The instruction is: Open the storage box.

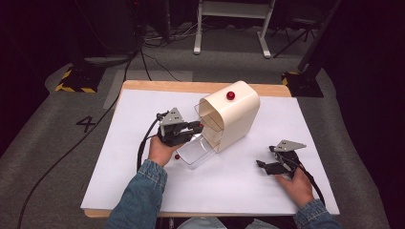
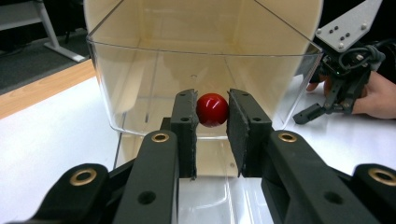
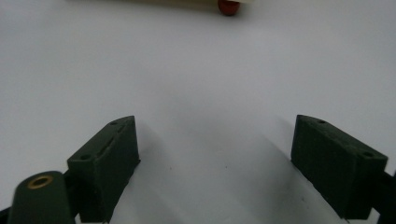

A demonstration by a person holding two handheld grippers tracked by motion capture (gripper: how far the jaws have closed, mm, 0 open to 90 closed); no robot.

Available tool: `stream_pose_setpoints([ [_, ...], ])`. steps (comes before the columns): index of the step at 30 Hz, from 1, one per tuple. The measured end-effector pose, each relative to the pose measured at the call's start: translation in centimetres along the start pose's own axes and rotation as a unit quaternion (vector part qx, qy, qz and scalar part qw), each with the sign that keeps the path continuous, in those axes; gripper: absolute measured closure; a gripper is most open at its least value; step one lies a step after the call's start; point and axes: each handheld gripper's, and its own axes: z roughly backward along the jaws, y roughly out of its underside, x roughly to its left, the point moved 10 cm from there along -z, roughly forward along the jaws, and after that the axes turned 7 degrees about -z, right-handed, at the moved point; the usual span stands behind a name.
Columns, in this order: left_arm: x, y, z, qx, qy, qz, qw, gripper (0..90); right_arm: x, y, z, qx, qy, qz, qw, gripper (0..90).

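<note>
A cream box (image 1: pixel 234 117) lies on its side on the white table, with a red knob (image 1: pixel 230 95) on its upper face. Out of its open end comes a clear plastic tray (image 1: pixel 198 151), seen close up as a clear wall (image 2: pixel 140 84). My left gripper (image 1: pixel 197 127) is at that opening, shut on a small red ball (image 2: pixel 212 109); whether the ball is fixed to the clear part I cannot tell. A second red ball (image 1: pixel 177 156) sits by the tray's near corner. My right gripper (image 1: pixel 265 157) rests open on the table to the right, jaws wide (image 3: pixel 215 163) with nothing between them.
The white board (image 1: pixel 143 191) lies on a wooden table with bare room at front and left. The right gripper view catches a red knob (image 3: pixel 229 7) under the cream edge. Cables trail from both grippers. Dark floor, stands and a white frame (image 1: pixel 234 24) lie beyond.
</note>
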Motion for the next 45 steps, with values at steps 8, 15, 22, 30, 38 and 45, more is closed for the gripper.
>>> stream_pose_setpoints([
  [8, -0.2, 1.2, 2.8, 0.0, -0.015, 0.007, 0.9999, 73.3, 0.0, 0.0, 0.0, 0.001, -0.002, -0.001, 1.0, 15.4],
  [15, -0.3, 2.0, 4.4, 0.0, -0.024, 0.006, 0.9997, 73.2, 0.0, 0.0, -0.1, 0.002, -0.005, -0.005, 1.0, 15.6],
  [22, -0.3, 2.8, 4.6, 0.004, -0.021, 0.015, 0.9997, 64.2, -0.1, 0.0, -0.1, 0.004, -0.008, -0.007, 0.9999, 15.7],
  [30, -0.1, 3.0, 5.2, 0.0, -0.025, 0.027, 0.9993, 55.0, -0.1, 0.0, -0.1, 0.004, -0.008, -0.007, 0.9999, 15.7],
  [38, 0.0, 3.6, 6.4, 0.007, -0.04, 0.031, 0.9987, 51.7, -0.1, 0.0, -0.1, 0.004, -0.009, -0.007, 0.9999, 16.0],
  [45, -0.3, 4.2, 7.9, 0.035, -0.057, 0.014, 0.9976, 46.7, -0.1, 0.0, -0.1, 0.004, -0.01, -0.008, 0.9999, 16.0],
])
